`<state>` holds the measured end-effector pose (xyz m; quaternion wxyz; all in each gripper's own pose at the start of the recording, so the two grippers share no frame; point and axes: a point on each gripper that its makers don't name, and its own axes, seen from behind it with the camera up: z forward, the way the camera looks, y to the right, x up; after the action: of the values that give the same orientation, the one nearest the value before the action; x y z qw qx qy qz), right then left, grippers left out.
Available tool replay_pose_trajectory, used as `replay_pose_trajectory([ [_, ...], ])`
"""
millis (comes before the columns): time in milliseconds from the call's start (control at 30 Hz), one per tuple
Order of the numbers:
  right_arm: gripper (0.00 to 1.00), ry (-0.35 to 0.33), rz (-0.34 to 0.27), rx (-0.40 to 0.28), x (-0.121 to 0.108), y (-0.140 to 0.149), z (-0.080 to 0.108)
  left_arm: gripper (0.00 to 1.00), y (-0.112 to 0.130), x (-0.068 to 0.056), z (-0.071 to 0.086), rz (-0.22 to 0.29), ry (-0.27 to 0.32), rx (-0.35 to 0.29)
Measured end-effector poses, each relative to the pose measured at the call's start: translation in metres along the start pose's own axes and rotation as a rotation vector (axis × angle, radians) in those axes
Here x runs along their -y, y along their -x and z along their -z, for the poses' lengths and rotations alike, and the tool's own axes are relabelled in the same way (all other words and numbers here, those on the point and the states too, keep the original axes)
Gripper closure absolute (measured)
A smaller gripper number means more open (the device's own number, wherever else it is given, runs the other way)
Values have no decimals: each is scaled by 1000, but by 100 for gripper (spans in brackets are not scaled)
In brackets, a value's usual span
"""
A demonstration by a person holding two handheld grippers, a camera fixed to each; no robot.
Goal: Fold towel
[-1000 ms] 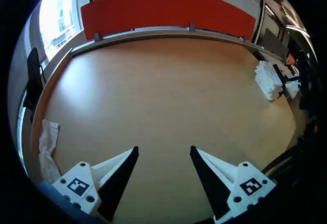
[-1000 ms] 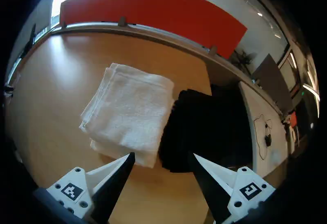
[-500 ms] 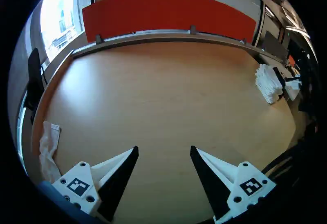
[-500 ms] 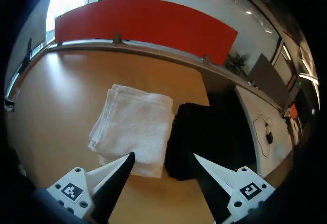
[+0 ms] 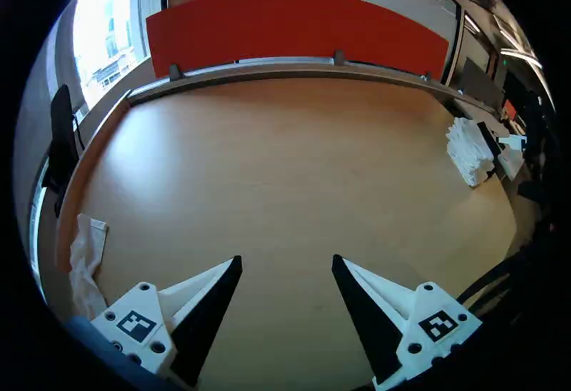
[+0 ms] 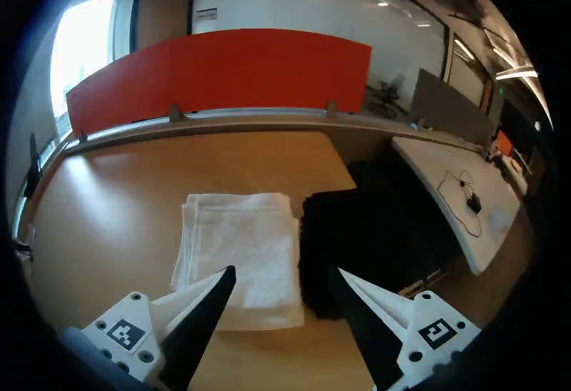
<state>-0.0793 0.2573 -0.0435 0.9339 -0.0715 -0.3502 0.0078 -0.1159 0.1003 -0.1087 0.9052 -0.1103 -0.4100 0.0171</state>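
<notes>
A stack of folded white towels (image 6: 239, 252) lies on the wooden table (image 6: 135, 191) just beyond my right gripper (image 6: 282, 291), which is open with nothing between its fingers. The same stack (image 5: 467, 150) appears at the far right in the left gripper view. My left gripper (image 5: 285, 280) is open over bare tabletop (image 5: 285, 170). A crumpled white towel (image 5: 86, 266) hangs over the table's left edge, beside the left finger.
A black pile (image 6: 357, 245) sits right next to the folded stack. A red divider panel (image 5: 300, 27) runs along the table's far edge. A black chair (image 5: 61, 145) stands at the left. A second desk (image 6: 457, 195) with a cable lies to the right.
The right gripper has tilted up and drawn back, so the towel stack looks smaller and squarer and more of the room shows. The left gripper view shifted only slightly.
</notes>
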Motion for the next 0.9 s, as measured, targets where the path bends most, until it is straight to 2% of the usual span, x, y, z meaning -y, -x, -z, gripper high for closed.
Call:
replay_pose_trajectory([
  [167, 0, 9, -5, -17, 3, -3, 2, 6, -6, 4, 1, 17, -7, -15],
  [400, 0, 26, -25, -96, 8, -21, 7, 6, -27, 14, 5, 46, -29, -67],
  [600, 0, 32, -29, -160, 16, -34, 14, 6, -58, 25, 10, 73, -47, -144],
  [900, 0, 40, -45, -306, 27, -68, 36, 6, -112, 42, 20, 114, -81, -300],
])
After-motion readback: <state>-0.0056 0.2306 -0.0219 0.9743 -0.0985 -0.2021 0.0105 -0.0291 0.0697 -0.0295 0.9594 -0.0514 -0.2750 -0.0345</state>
